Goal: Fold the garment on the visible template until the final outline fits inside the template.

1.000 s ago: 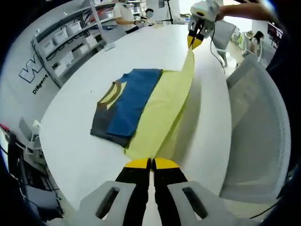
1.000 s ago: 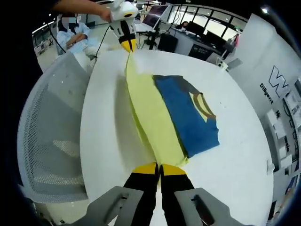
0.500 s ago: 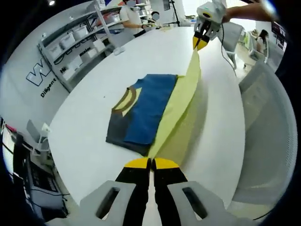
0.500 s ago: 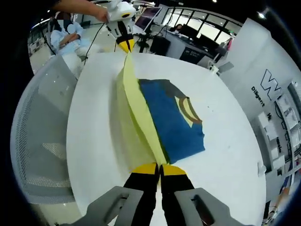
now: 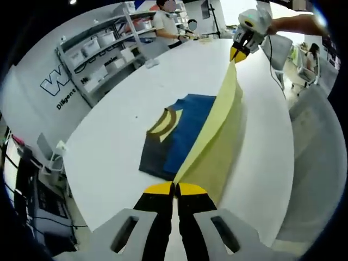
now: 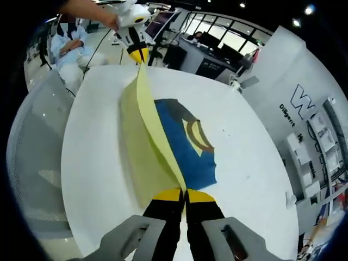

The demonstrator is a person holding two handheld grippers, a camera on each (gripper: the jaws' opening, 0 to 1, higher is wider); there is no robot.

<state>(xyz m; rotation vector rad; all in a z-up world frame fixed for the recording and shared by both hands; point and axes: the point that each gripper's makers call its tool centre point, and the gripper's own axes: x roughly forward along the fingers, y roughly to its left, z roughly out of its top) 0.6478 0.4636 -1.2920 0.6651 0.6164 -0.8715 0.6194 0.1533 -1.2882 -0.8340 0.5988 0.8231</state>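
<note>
A blue and dark grey garment with a tan collar band lies flat on the white table. A yellow template flap stands lifted along the garment's edge, stretched between both grippers. My left gripper is shut on the flap's near corner. The right gripper, held by a hand, pinches the far corner. In the right gripper view, my right gripper is shut on the yellow flap, the garment lies to its right, and the left gripper holds the far end.
A white mesh chair stands by the table edge, also seen as the chair. Shelves with boxes line the wall. One person stands at the far end; another person sits behind the chair.
Both grippers have raised the yellow flap from nearly flat to almost upright, swinging it toward the garment. The garment has stayed flat on the table.
</note>
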